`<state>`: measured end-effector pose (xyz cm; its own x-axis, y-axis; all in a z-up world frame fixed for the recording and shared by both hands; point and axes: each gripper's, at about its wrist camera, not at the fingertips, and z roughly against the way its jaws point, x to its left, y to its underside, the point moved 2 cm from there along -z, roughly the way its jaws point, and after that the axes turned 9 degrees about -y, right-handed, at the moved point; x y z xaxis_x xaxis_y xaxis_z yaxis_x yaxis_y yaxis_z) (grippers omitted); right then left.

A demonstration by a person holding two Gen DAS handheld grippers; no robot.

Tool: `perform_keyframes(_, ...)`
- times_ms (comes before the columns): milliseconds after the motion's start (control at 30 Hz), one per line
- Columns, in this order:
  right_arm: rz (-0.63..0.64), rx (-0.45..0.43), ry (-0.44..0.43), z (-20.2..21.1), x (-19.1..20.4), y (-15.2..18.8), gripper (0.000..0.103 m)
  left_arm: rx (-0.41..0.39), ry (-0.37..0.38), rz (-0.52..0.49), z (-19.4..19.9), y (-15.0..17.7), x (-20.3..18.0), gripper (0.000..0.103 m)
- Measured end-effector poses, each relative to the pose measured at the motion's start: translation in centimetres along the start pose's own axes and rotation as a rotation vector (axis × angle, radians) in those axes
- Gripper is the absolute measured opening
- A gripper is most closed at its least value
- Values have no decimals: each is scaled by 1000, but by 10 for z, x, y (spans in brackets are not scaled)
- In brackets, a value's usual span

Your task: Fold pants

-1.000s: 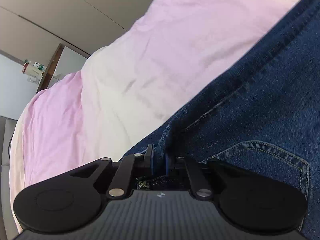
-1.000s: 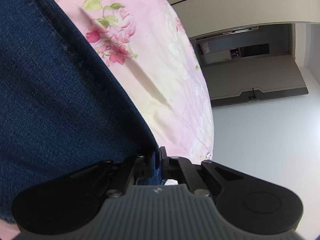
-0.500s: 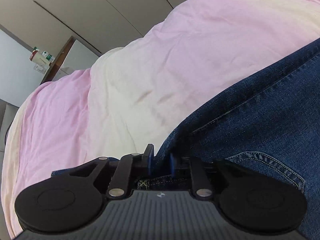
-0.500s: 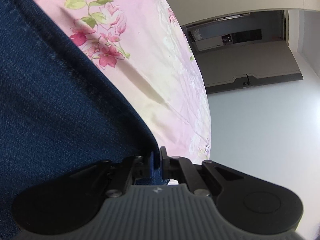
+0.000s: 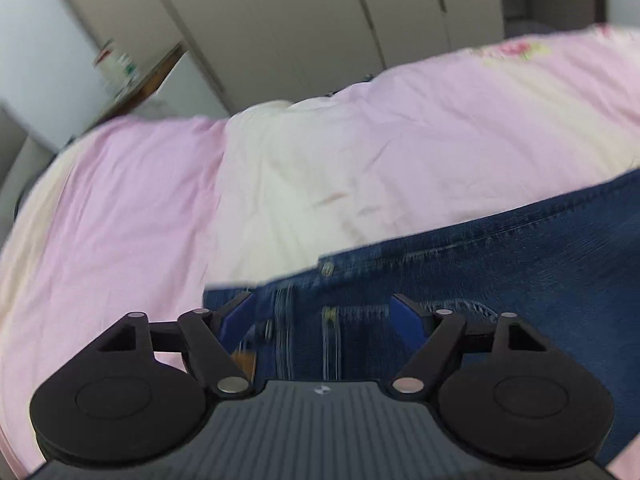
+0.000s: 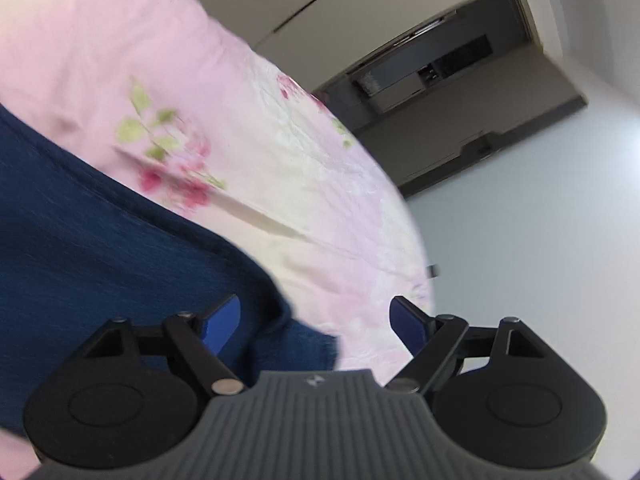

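Denim fills the lower right of the left wrist view: the jeans [image 5: 520,264] lie flat on the bedspread [image 5: 132,208], their waistband edge running from about 7 o'clock up toward 3 o'clock. The left gripper [image 5: 322,312] hangs over that waistband with its jaws spread wide; they have just been opening. The blue pads [image 5: 236,314] stand clear of the cloth on either side, gripping nothing, though a seam and a small rivet show below the gap. Behind the bed, at 12 o'clock, stand pale wardrobe doors [image 5: 288,20].

From the right wrist view the jeans [image 6: 100,232] cover the left half, from 9 o'clock down to 6 o'clock, a folded corner ending just under the gap of the right gripper [image 6: 316,320]. Its jaws too are apart and have just been opening; neither pad presses the fabric. The bedspread [image 6: 280,168] here is pink with a flower print at 10 o'clock, and a grey floor [image 6: 540,240] lies at 3 o'clock.
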<state>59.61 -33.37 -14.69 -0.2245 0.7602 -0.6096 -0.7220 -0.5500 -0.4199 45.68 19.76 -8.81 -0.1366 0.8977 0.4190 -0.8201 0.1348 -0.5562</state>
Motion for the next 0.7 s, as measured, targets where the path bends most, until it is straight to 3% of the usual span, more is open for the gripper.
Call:
perform_keyframes(133, -152, -33, -183, 39, 21, 29, 75, 14, 54, 219, 25, 45, 41, 88)
perform_keyframes(300, -227, -32, -336, 70, 66, 77, 69, 58, 115, 512, 28, 108, 90, 88)
perform_keyframes(433, -470, -43, -455, 74, 75, 114, 68, 127, 209, 796, 9, 157, 114, 88)
perform_keyframes(533, -665, -51, -478, 77, 65, 147, 67, 132, 252, 948, -8, 182, 120, 88)
perform_keyframes(567, -719, -47, -478, 75, 59, 159, 61, 131, 241, 976, -13, 186, 120, 87)
perform_keyframes(600, -753, -40, -468, 73, 54, 169, 55, 129, 227, 991, -17, 188, 120, 86)
perform_keyframes(700, -781, -25, -400, 62, 32, 188, 49, 141, 226, 1018, -35, 188, 117, 80)
